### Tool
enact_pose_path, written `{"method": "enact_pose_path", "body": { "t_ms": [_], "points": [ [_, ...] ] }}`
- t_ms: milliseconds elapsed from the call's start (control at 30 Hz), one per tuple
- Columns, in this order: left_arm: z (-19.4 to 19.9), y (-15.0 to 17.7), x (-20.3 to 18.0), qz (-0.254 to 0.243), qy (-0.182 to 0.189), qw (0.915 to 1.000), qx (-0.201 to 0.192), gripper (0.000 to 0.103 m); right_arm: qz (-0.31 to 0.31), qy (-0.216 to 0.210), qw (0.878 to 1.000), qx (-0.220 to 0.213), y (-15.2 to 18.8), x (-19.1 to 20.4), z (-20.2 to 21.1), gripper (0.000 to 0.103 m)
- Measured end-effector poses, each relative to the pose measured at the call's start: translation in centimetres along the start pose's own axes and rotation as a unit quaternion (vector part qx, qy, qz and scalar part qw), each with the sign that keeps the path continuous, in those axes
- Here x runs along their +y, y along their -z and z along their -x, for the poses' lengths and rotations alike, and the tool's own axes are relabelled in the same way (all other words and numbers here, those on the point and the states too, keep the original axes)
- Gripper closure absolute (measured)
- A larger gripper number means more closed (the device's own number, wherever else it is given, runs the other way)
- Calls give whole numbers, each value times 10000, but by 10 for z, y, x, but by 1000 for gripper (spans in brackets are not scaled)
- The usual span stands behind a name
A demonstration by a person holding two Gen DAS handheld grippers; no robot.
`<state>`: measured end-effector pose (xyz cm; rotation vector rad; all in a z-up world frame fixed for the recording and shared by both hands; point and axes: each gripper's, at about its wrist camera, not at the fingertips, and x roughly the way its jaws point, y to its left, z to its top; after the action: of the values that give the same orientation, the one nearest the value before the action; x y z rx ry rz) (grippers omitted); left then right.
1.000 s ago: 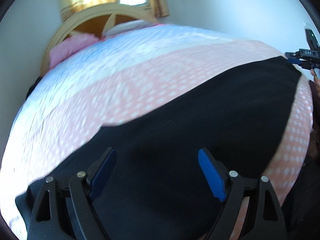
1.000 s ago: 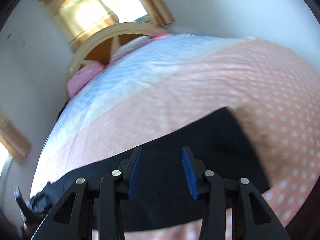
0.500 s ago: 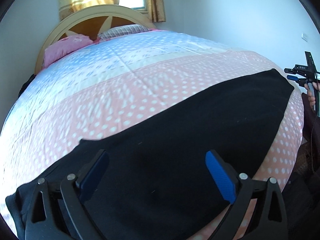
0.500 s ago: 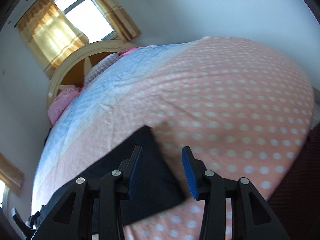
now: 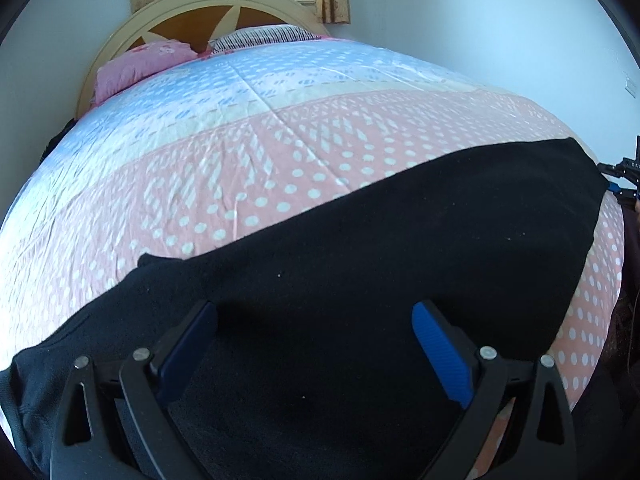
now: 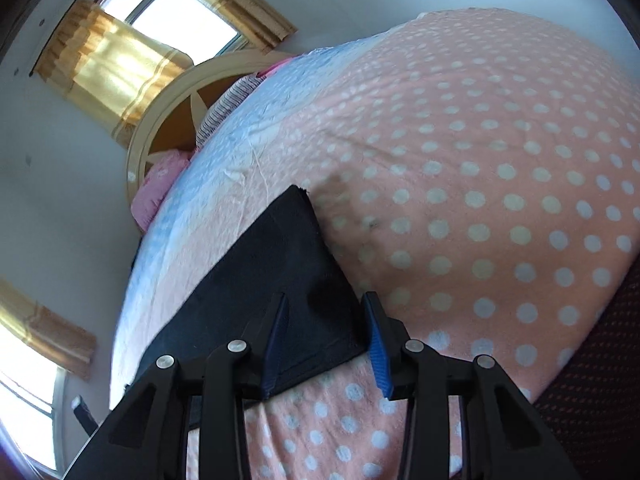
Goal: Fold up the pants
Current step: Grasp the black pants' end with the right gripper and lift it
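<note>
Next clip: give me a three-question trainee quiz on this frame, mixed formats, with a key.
1. True or false: the left gripper is shut on the black pants.
2. Multiple choice: the right gripper is open over which part of the pants? A) the middle B) a corner at the end C) no part
3. Fill in: the pants lie flat on a polka-dot ____.

Key: 1 false, it is open above the fabric; 2 B; 3 bedspread.
</note>
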<state>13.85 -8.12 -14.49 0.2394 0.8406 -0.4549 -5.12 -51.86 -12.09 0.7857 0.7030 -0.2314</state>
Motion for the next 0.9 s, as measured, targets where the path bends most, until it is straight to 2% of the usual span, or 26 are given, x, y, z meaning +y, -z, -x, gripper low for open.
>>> {"method": "enact_pose_path", "body": {
  "t_ms": [33,100,133,233,400,533,633,733,900],
  "points": [
    [0,1,-1,-15,-22,10000,-5,2,-72,1,10000,20,-1,-2,-3,78],
    [-2,0,-2,-29,-45,10000,1,2,-161,-185,9997,38,-3,-5,-3,82],
    [-2,1,-3,-31,-51,10000,-2,2,-147,-261,9995,56,-2,-4,-4,88],
    [-1,0,-2,6,-28,10000,4,2,55,-264,9996,62,1,7,-7,88],
    [10,-5,-13,-28,377,9993,-81,2,150,-93,9998,-58,-2,18,-13,90],
    [14,-14,-24,-128,717,9973,-117,2,174,-10,9992,-356,-5,25,-1,91],
    [11,-22,-25,6,998,9950,-73,2,537,13,9965,-641,-8,52,14,91],
    [10,-29,-26,101,1201,9927,-90,2,1184,21,9891,-880,-3,97,27,91],
    [4,-43,-36,262,1690,9851,-184,2,2359,-135,9674,-908,23,179,25,91]
  ]
}}
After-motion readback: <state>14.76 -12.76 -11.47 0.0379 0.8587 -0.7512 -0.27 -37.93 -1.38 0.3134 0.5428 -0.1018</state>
